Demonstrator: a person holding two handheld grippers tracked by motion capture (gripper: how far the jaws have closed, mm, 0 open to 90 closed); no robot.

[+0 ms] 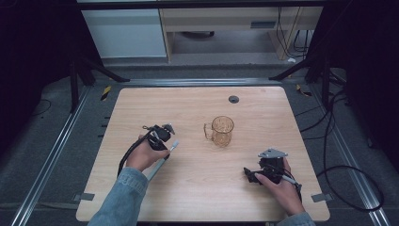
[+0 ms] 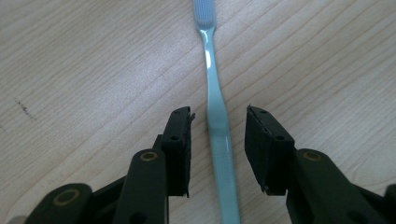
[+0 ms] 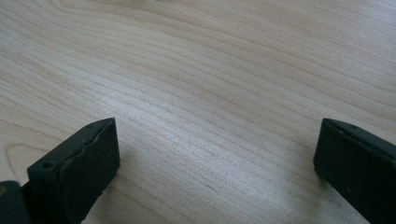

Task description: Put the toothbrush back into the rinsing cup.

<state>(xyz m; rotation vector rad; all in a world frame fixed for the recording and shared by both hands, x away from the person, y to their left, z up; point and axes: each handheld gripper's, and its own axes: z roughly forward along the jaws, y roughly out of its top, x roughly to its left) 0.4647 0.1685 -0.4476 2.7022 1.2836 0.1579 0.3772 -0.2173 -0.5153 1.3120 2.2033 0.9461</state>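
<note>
A pale blue-green toothbrush (image 2: 215,93) lies flat on the wooden table (image 2: 93,70), bristle head pointing away from me. My left gripper (image 2: 218,116) is down over its handle with one jaw on each side. A small gap shows on both sides, so the pads are not pressing it. In the high view the toothbrush (image 1: 172,147) pokes out beside the left gripper (image 1: 161,141) at the table's left middle. My right gripper (image 1: 250,175) rests near the front right with its jaws wide open (image 3: 217,135) over bare wood.
An amber glass mug (image 1: 222,131) stands upright at the table's centre, handle to the left, between the two hands. A dark round grommet (image 1: 233,99) sits near the far edge. Cables (image 1: 343,169) loop on the floor to the right.
</note>
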